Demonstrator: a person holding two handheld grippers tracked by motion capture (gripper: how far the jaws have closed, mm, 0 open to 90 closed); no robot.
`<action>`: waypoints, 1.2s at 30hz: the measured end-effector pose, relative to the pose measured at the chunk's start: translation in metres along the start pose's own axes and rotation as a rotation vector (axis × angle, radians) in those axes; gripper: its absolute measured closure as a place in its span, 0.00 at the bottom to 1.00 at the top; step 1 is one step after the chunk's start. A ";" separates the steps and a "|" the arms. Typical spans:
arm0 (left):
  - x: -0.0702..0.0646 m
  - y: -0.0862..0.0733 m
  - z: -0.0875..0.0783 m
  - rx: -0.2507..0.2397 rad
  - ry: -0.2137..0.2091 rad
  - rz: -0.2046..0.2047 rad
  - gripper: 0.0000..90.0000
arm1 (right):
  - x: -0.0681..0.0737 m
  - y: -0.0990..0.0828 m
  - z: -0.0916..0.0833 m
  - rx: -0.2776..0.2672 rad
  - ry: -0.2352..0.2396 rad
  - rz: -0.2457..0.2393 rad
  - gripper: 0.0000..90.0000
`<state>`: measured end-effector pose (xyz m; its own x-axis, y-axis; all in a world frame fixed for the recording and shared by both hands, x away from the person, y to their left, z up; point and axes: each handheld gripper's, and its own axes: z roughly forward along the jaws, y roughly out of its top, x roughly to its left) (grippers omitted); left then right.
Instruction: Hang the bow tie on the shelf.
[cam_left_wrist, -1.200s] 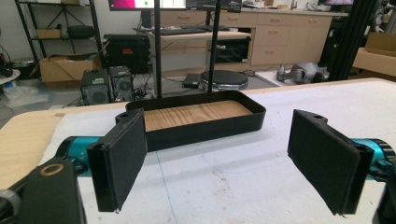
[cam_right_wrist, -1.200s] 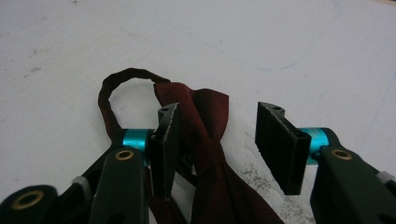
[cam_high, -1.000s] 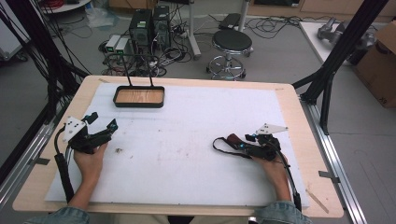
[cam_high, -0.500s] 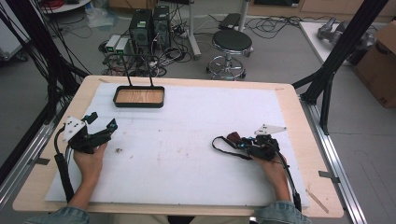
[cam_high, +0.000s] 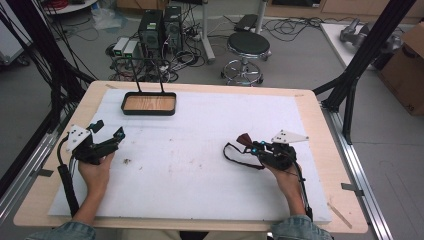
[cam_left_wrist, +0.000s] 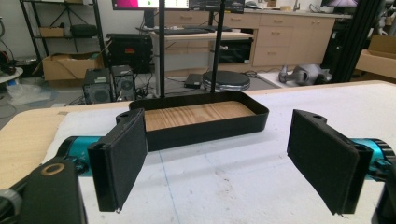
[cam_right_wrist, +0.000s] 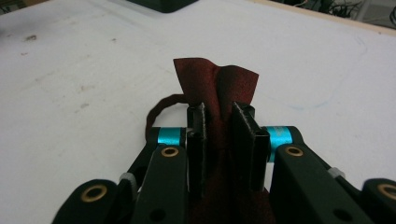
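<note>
Two grippers logged. Right gripper, centre of right gripper view: jaws just closed, now clamped on dark red cloth, folded tip poking past pads. In high view, right gripper right of centre, cloth at its tip, dark cord loop trailing on white mat. Left gripper: jaws wide apart, nothing between them. Black tray, upper left of high view, well apart. Risks for you: thin pinch slips if jerked; cord may drag or snag.

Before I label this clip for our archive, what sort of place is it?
Most likely a robotics lab: desktop computers and tangled cables on the floor, black frame struts around a padded table, cabinets behind.
</note>
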<state>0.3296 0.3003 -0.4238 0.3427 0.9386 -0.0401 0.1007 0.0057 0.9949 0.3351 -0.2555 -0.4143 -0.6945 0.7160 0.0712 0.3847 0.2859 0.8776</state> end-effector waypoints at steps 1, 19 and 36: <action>0.000 0.000 0.000 -0.001 0.001 0.001 0.23 | 0.002 0.002 0.001 -0.005 -0.002 -0.006 0.84; -0.001 0.001 0.000 -0.017 0.006 0.008 0.23 | 0.013 0.072 0.053 -0.053 0.108 0.003 0.84; -0.002 0.001 0.002 -0.022 -0.008 0.010 0.23 | 0.038 0.141 0.111 -0.118 0.169 -0.020 0.84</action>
<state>0.3303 0.2975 -0.4233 0.3507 0.9360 -0.0305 0.0767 0.0038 0.9970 0.4300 -0.1173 -0.3406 -0.7972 0.5912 0.1227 0.3028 0.2156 0.9283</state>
